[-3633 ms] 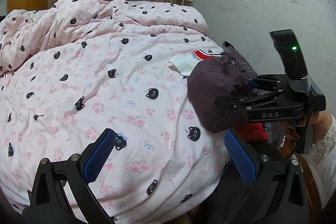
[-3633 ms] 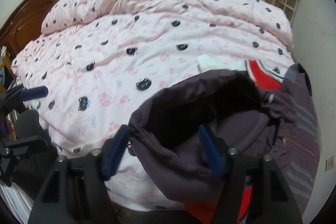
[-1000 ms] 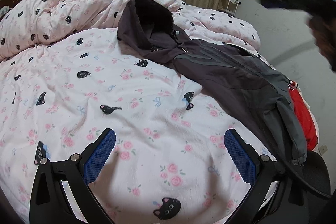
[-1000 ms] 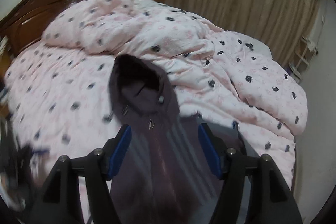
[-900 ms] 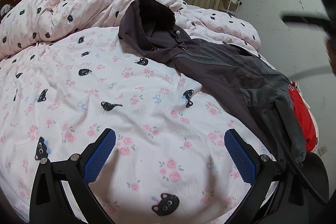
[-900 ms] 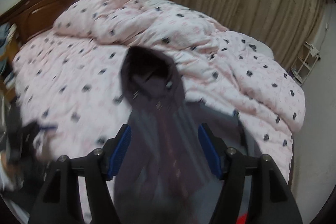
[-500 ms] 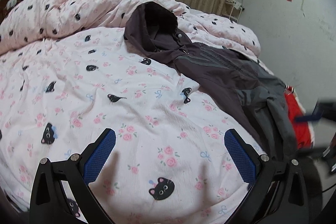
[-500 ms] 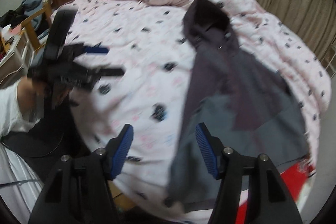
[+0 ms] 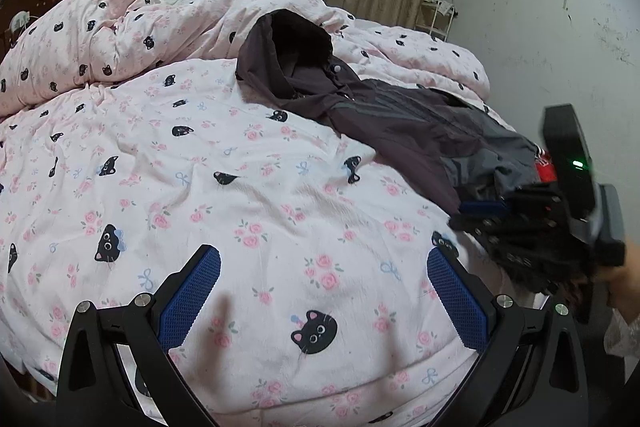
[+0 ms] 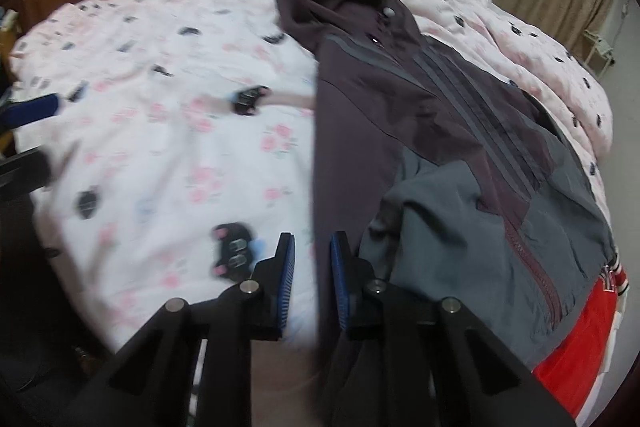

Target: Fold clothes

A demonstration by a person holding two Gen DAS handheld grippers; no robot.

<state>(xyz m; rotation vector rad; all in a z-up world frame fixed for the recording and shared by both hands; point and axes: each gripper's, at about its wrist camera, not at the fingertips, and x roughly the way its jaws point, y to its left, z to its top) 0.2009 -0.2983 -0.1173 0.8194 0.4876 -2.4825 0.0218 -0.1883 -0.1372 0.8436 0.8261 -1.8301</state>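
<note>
right gripper [image 10: 312, 281] closing — maybe on jacket [image 10: 420, 131] edge | left gripper [image 9: 320, 291] open

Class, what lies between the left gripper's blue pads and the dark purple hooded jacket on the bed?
Only the pink cat-print quilt, bare, separates the left gripper from the dark purple hooded jacket, as the left wrist view shows.

The jacket [image 10: 384, 107] is plum with grey stripes and grey panels. The quilt [image 9: 240, 187] is pale pink with roses, bows and black cats. At four o'clock lies red cloth [image 10: 576, 347].
</note>
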